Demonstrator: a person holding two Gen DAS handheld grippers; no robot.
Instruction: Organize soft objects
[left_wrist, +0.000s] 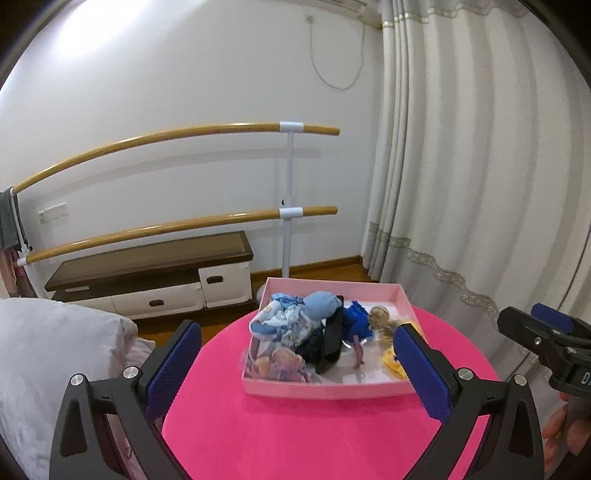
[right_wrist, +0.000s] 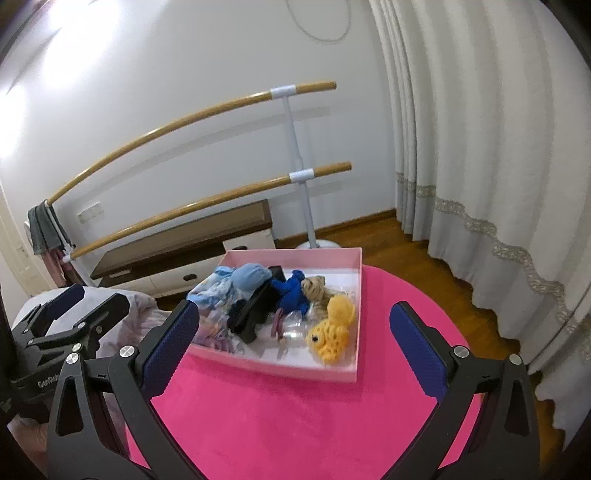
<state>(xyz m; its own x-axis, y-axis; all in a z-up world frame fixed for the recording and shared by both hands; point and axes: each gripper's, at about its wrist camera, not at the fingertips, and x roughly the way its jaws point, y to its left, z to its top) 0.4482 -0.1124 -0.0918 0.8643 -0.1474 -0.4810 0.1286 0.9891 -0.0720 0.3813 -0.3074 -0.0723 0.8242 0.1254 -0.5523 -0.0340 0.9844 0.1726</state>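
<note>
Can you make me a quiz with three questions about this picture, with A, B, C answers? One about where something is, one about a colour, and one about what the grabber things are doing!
1. Where is the yellow knitted toy?
A. On the floor
B. Inside the pink box
C. Hanging on the wooden bar

2. What colour is the round table top?
A. Bright pink
B. Green
C. Black

3. What are the left gripper and right gripper doing?
A. Both squeezing a toy
B. One holding the box
C. Both open, holding nothing

Answers:
1. B, the toy lies in the box's near right corner, inside its walls.
2. A, the cloth under the box is bright pink.
3. C, each pair of jaws stands wide apart in front of the box with nothing between them.
</note>
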